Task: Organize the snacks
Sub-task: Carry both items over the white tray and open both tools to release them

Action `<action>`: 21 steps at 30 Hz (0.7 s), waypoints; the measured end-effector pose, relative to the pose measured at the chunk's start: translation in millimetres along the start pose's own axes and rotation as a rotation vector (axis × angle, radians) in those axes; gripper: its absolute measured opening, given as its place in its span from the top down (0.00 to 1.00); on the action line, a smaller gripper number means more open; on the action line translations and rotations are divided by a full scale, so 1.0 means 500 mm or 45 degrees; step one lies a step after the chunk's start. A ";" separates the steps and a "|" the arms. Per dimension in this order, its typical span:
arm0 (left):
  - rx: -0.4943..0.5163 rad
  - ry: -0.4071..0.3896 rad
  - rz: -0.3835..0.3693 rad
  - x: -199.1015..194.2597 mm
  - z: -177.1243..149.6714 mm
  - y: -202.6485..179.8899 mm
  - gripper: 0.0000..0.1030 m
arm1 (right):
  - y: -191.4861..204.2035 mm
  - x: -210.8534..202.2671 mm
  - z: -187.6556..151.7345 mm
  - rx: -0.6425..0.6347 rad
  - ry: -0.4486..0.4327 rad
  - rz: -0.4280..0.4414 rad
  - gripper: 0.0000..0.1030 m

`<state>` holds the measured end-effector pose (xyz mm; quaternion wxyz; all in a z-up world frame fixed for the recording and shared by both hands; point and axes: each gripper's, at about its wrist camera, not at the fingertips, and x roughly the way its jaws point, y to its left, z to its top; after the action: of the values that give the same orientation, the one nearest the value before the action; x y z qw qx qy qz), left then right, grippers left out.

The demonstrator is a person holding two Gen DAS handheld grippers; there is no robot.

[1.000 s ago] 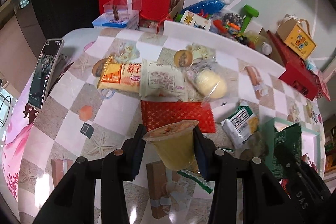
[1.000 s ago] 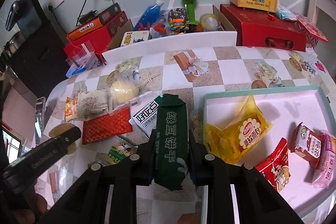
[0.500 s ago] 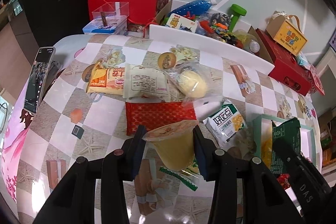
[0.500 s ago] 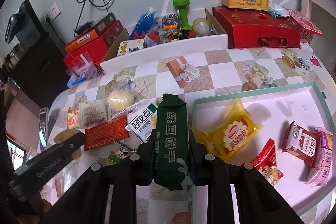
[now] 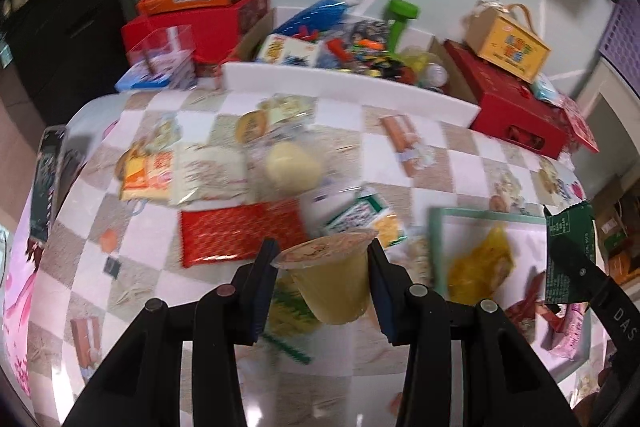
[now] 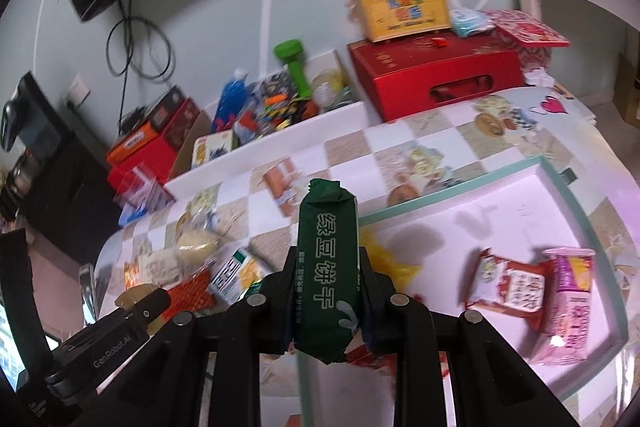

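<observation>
Both my grippers have swung toward the tray (image 6: 556,183), left jaws clamped on the jelly cup (image 5: 330,279), right on the green biscuit pack (image 6: 326,267); four packets lie inside, five wait on the bench (image 5: 460,163).

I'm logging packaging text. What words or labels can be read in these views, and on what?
"绿豆饼干": dark green biscuit packet, clamped in the right gripper.
"GenRobot.AI": black body of the left gripper.
"DAS": right gripper's body in the left view.
Yellow carry box and tray snacks: too blurred.
</observation>
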<state>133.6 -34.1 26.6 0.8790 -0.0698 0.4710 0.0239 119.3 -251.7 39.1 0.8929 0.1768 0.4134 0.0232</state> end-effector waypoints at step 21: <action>0.358 0.073 -0.282 0.070 -0.010 -0.324 0.56 | -0.246 -0.032 0.012 0.305 -0.063 -0.235 0.74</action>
<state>166.4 -195.8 11.0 0.8635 0.0016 0.4842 -0.1412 100.6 -371.7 13.0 0.8737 0.2438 0.4055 -0.1128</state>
